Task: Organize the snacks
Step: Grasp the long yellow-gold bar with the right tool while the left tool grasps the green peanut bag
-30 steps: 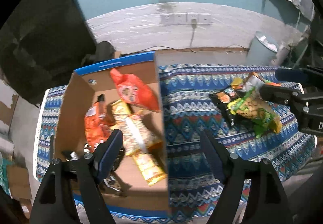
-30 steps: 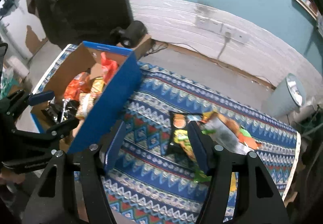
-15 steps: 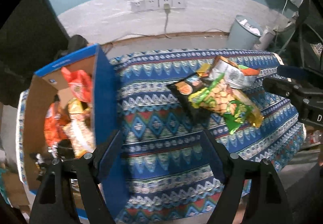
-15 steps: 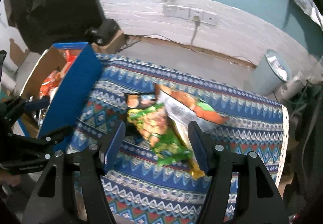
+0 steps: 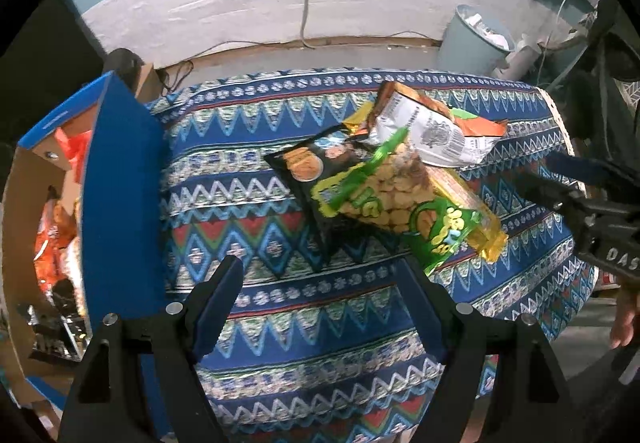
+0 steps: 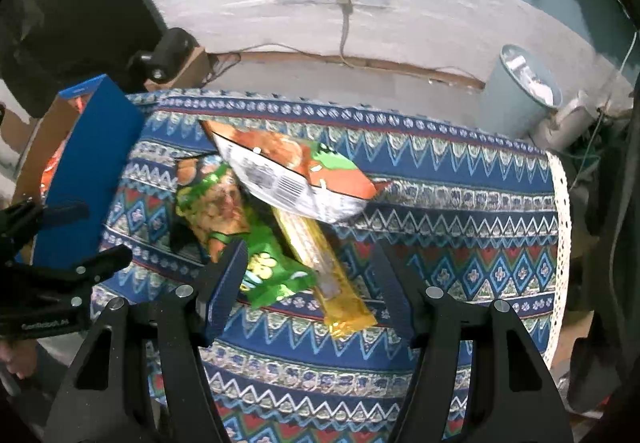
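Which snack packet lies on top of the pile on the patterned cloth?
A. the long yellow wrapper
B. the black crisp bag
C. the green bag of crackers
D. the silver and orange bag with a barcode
D: in the right wrist view the silver and orange bag with a barcode overlaps the green bag of crackers and the long yellow wrapper; the left wrist view shows the black crisp bag beneath.

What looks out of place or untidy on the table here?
Four snack packets lie heaped crosswise on the tablecloth outside the box: the silver-backed bag tops the green bag and yellow packet, with a black bag beneath.
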Demonstrator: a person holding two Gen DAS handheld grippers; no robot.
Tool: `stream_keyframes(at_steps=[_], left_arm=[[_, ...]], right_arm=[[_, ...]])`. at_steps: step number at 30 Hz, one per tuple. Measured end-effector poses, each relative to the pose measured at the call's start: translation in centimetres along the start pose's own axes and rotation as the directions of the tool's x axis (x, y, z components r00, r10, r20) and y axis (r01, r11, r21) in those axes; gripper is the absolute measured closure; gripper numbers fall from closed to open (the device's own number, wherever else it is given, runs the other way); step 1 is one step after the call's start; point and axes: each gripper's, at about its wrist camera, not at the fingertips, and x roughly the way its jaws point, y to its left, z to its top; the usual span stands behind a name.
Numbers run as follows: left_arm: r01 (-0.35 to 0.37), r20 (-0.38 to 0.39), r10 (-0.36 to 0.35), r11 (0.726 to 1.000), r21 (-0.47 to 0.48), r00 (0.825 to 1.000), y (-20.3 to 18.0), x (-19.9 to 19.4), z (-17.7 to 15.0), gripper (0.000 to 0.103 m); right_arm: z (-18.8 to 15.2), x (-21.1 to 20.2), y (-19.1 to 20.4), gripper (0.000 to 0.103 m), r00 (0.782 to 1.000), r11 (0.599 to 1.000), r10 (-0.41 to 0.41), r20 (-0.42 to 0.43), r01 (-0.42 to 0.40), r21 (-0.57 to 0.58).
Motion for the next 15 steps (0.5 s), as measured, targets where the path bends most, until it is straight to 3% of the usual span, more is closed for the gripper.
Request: stream_keyframes(at_steps=[6,15], left_arm=[[0.031,-0.025,-0.031,0.999,-0.018,0.999,-2.0,1.8,0.9,0.023],[0.114,-0.066,-0.126,0.980,-0.161,0.990,-3.7,4.4,2.7,0.023]], right_arm=[[-0.8,2.7,-1.9,0.039,0.999,1.000,-0.005,-0.051,0.006,0.020],[-3.5,5.9,-4.2,0.039,0.991,0.999,0.004,-0.131,0.001,0.040]])
